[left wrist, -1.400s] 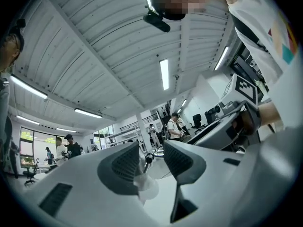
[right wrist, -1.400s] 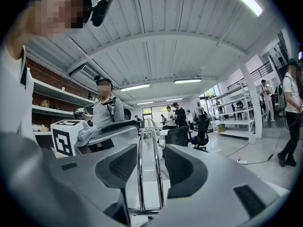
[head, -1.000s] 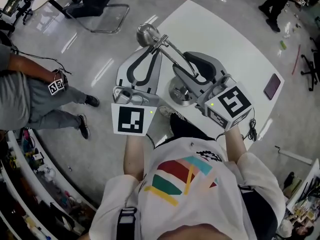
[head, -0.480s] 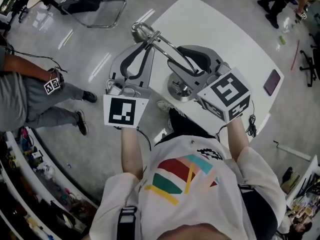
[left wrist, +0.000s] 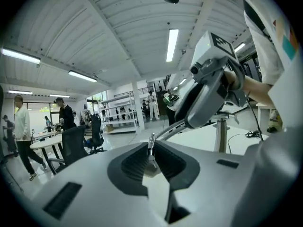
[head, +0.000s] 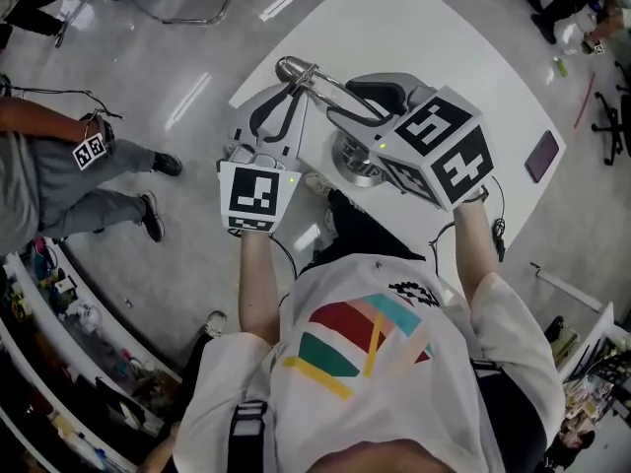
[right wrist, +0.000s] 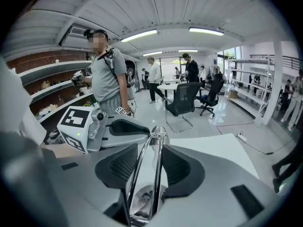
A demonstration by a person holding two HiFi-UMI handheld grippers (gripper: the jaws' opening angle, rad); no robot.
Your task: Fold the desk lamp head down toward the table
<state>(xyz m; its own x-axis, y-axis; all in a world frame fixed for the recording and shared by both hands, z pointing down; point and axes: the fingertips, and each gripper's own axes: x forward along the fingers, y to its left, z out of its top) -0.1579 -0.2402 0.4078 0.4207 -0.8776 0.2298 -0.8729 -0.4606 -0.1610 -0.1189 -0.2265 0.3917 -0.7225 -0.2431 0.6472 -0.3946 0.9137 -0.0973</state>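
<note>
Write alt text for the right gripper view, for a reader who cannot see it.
The right gripper is closed on the chrome two-rod lamp arm, which runs away to the lamp head. From the left, the left gripper, jaws closing, holds that head above a white table; people and office chairs stand behind.

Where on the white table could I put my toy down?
The far side of the table, beyond the lamp, is bare. So is the patch on the right, between the lamp and the phone. The near edge is crowded, with the lamp's base and a cable.
</note>
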